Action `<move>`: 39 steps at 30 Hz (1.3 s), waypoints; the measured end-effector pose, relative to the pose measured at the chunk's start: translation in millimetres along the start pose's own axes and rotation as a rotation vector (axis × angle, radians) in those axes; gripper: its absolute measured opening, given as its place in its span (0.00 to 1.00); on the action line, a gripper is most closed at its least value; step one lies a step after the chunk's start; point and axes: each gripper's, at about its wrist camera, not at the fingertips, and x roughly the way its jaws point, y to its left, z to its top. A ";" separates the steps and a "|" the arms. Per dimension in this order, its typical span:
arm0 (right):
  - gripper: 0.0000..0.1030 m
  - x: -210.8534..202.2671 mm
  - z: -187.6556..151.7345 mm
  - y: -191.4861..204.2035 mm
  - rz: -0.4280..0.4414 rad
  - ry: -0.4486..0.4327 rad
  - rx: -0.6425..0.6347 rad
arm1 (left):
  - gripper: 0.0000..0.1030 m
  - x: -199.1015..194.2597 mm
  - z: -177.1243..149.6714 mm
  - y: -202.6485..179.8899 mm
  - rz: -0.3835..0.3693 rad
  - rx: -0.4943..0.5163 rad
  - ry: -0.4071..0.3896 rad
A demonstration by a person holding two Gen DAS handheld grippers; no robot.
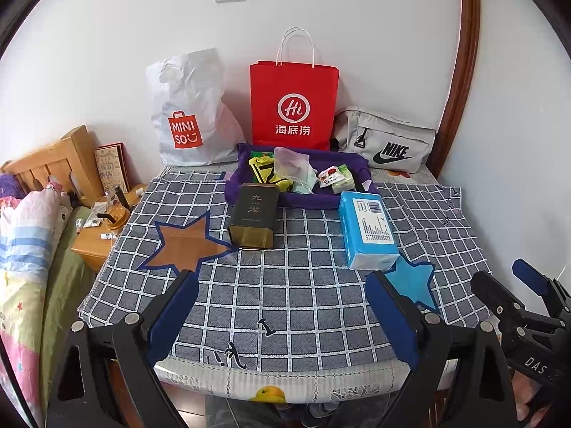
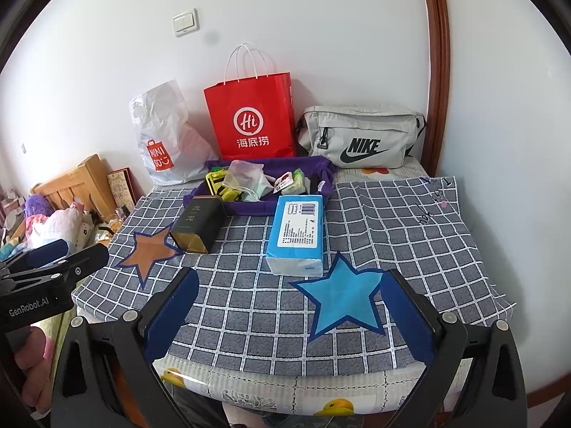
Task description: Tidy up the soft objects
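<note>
The blue tissue pack (image 1: 367,230) (image 2: 298,233) lies flat on the checked cloth (image 1: 285,285) (image 2: 392,232) that covers the counter, its near end just touching the tip of the blue star (image 1: 414,281) (image 2: 342,299). It sits ahead of the right claw (image 2: 289,312), slightly left of centre between the blue pads, well clear of both. That claw is spread wide and holds nothing. The left claw (image 1: 282,315) is spread wide too, nothing in it; from there the pack lies ahead and to the right, beyond the right pad. Left of the pack a dark tea tin (image 1: 254,215) (image 2: 200,223) lies on its side beside the brown star (image 1: 185,246) (image 2: 148,251). Behind both sits the purple tray (image 1: 246,157) (image 2: 321,167), holding small packets and a clear pouch. Against the wall stand a white Miniso bag (image 1: 189,110) (image 2: 160,135), a red Haidilao paper bag (image 1: 294,103) (image 2: 253,117) and a grey Nike waist bag (image 1: 385,139) (image 2: 360,135).
</note>
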 end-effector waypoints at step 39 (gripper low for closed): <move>0.98 -7.5 -2.2 0.6 0.013 -0.017 0.002 | 0.92 -0.7 -1.5 -1.3 0.000 0.005 0.001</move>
